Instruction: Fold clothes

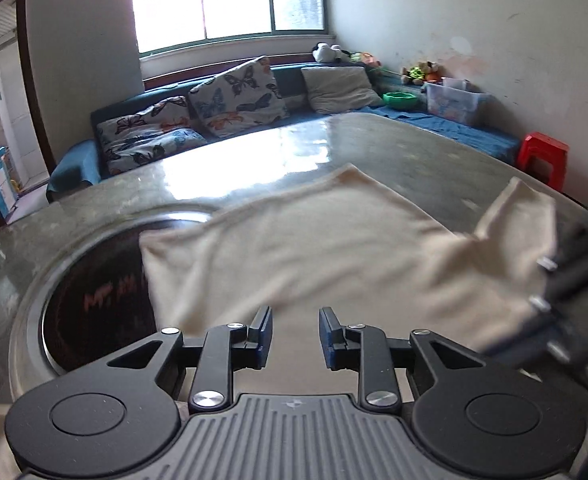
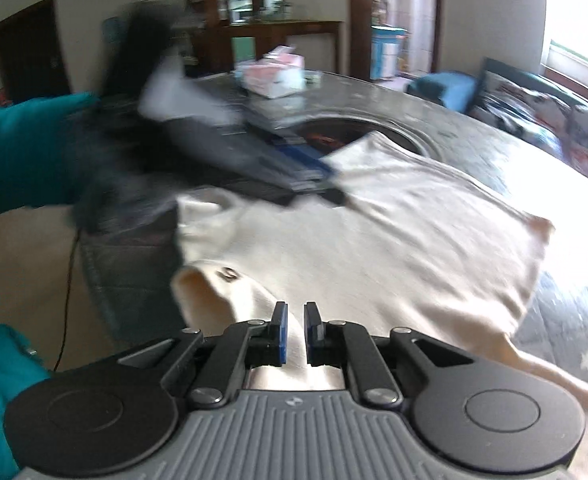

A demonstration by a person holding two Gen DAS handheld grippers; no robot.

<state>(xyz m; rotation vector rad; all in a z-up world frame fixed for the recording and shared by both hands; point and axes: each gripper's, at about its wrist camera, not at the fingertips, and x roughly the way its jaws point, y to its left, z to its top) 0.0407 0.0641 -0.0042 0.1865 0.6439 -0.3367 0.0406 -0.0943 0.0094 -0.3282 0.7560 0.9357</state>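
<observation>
A cream garment (image 1: 314, 256) lies spread on a round marble table (image 1: 414, 152), partly over the dark round inset at its centre. My left gripper (image 1: 296, 334) is open just above the garment's near part, with nothing between its jaws. In the right wrist view the same garment (image 2: 394, 248) lies ahead. My right gripper (image 2: 295, 330) has its jaws a small gap apart over a fold of cream cloth; a real grip cannot be told. The left gripper shows blurred in the right wrist view (image 2: 326, 172), over the garment's far edge. The right gripper shows blurred in the left wrist view (image 1: 566, 284).
A dark round inset (image 1: 93, 292) sits in the table. A tissue box (image 2: 273, 74) and flat dark items stand at the table's far side. A blue sofa with butterfly cushions (image 1: 229, 100) lines the window wall. A red stool (image 1: 544, 158) stands beyond the table.
</observation>
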